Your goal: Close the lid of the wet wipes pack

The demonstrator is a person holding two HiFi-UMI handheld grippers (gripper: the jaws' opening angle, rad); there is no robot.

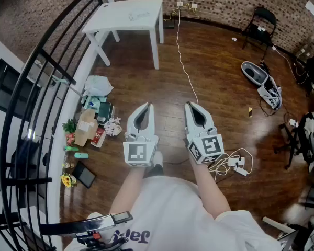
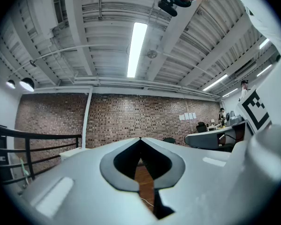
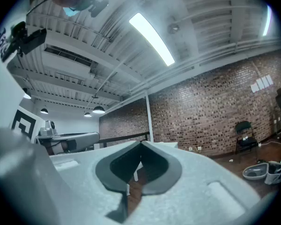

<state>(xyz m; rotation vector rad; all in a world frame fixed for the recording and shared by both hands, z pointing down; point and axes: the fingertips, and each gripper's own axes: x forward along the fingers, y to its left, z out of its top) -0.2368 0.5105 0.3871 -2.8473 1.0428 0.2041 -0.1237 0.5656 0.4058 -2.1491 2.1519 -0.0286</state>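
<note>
1. Brick walls and a wooden floor (image 1: 220,88) surround you, and nothing you can work on is within reach. A white desk (image 1: 120,14) stands well apart from you, near the far wall.
2. I cannot make out the wet wipes pack in any view. A pale item (image 1: 138,15) lies on the desk, too small to identify. It may be the pack, but the clutter (image 1: 89,122) by the railing (image 1: 52,61) could hide it as well. If you go to the wrong spot, you lose time.
3. Your left gripper (image 1: 146,105) and right gripper (image 1: 190,104) are raised side by side in front of you. Both point out into the room, not at any object.
4. The left gripper (image 2: 140,138) has its jaws closed tip to tip, with only floor showing through the gap behind the tips. The right gripper (image 3: 141,143) is the same, tips together and holding nothing.
5. A white cable (image 1: 183,61) runs across the floor between you and the desk, and a plug block (image 1: 235,163) lies just beside your feet. With your eyes on the jaws, you could catch a foot on either one.
6. At the pack, a push from one closed tip will likely slide the light pack instead of snapping the lid shut. Steady it with the other gripper first.
7. Pressing off-centre could leave one edge of the lid unlatched.
</note>
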